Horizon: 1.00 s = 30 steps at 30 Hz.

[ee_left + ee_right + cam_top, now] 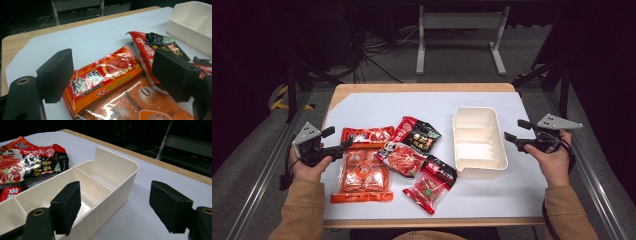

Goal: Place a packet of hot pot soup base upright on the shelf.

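Orange packet (105, 77) lies crosswise, flat.

Large white characters "橋頭" printed across the red band of the orange packet (105, 80) lying on the tabletop (75, 42). Below, a big "0" inside a white circle on the clear orange pack (147, 96). Small print on the red-and-black pouch (160, 42) and neighbouring packets too blurred to read.

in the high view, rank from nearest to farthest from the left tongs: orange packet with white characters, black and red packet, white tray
1. Orange packet, right beside the left tongs.
2. Black and red packet, mid-table.
3. White tray, right side, farthest.
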Motion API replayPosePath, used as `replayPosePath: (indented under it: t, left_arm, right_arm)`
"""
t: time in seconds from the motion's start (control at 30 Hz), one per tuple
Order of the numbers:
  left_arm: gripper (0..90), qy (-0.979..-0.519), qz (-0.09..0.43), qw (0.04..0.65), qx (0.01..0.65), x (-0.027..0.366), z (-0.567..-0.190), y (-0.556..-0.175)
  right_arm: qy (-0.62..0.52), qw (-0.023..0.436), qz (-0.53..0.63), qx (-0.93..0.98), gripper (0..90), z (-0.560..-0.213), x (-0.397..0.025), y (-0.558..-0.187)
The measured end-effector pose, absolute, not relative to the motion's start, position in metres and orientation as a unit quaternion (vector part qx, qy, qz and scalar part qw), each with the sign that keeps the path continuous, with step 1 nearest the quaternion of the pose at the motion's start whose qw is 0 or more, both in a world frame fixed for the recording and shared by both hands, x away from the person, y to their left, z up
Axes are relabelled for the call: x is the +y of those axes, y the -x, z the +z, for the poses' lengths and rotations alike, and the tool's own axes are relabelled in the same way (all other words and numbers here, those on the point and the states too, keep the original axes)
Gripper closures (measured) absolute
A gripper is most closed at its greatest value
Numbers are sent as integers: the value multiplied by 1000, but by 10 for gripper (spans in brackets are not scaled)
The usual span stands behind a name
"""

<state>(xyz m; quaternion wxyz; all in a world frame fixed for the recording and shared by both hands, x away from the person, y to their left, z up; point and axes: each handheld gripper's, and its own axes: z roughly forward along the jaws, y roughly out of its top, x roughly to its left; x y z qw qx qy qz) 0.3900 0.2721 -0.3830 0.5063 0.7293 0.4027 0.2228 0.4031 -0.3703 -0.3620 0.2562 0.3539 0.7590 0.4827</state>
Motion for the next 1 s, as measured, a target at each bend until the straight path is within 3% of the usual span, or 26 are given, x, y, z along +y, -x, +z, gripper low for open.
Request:
replayPosePath:
  t: [0.4,0.77,1.0]
  left_arm:
    - [291,-738,209,509,391,251,-360,-398]
    - [292,-754,204,505,366,224,-347,-414]
    - [364,-759,175,519,353,208,-345,-428]
  right_arm:
    - [-354,244,483,763,396,-365,-375,-408]
    - [-354,242,484,763,388,-368,-376,-411]
    - [-360,236,482,763,383,-369,-376,-411]
